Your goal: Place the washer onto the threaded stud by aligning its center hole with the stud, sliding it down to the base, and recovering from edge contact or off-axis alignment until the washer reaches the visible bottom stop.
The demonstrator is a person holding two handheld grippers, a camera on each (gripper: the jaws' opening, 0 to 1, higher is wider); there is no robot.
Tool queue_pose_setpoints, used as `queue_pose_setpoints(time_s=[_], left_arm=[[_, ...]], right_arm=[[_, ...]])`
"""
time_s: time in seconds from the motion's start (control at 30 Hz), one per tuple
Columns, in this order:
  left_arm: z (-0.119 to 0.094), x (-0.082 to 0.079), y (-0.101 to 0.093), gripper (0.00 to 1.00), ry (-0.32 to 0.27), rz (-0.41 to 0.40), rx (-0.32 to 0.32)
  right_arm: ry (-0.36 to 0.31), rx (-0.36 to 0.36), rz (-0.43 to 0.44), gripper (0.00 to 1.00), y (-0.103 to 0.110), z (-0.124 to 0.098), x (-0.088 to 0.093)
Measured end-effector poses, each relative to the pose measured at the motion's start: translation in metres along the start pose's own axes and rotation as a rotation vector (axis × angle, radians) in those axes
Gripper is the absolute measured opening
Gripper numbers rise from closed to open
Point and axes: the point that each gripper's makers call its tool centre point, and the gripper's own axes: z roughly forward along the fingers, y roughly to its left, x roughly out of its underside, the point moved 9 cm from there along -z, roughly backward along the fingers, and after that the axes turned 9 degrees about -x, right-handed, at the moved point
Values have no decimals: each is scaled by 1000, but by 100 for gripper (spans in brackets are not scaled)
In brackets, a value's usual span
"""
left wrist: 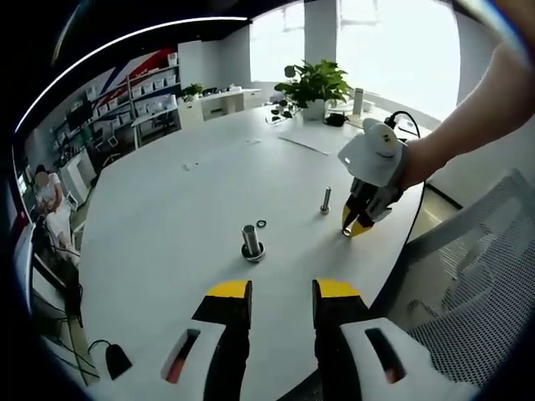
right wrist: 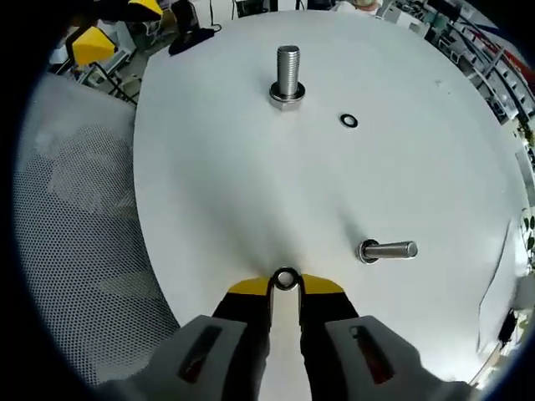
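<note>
Table: a round white table (left wrist: 184,209) takes up the middle of the left gripper view; in the right gripper view its top (right wrist: 251,192) runs from the top of the frame down to the jaws.
Big stud: a thick threaded stud (right wrist: 287,75) stands upright on its wide base near the top centre of the right gripper view; in the left gripper view it (left wrist: 252,241) sits just below the middle of the frame.
Spare ring: a small dark ring (right wrist: 349,121) lies flat on the table, to the lower right of the big stud and apart from it; in the left gripper view it (left wrist: 262,223) is just up and right of the stud.
Smaller bolt: a slimmer bolt (right wrist: 388,250) shows at right of centre in the right gripper view, pointing right; in the left gripper view it (left wrist: 325,200) stands upright, near the other claw.
Washer: a small metal washer (right wrist: 286,279) is pinched at the tips of the right gripper, low in the centre of the right gripper view, well apart from the big stud.
Right gripper: the right gripper (right wrist: 285,284) has its yellow-tipped jaws closed onto the washer; in the left gripper view it (left wrist: 353,225) hangs at right of centre with its tips at the table.
Left gripper: the left gripper (left wrist: 282,292) rises from the bottom of its own view with a clear gap between the jaws and nothing in them.
Plant: a potted plant (left wrist: 313,83) stands at the far edge of the table, top centre of the left gripper view.
Chair: a mesh chair (left wrist: 485,251) is at the right edge of that view.
</note>
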Motion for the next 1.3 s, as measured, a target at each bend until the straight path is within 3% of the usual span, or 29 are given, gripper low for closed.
queue_pose_setpoints(time_s=[0.53, 0.97, 1.3], left_arm=[[-1, 0, 0, 27, -6, 7, -4], [0, 0, 1, 27, 0, 18, -21], [0, 0, 3, 27, 1, 22, -32]], right_arm=[[-41, 42, 68, 13, -13, -28, 12], [-110, 75, 106, 13, -25, -57, 3], [-147, 112, 57, 13, -33, -72, -15]])
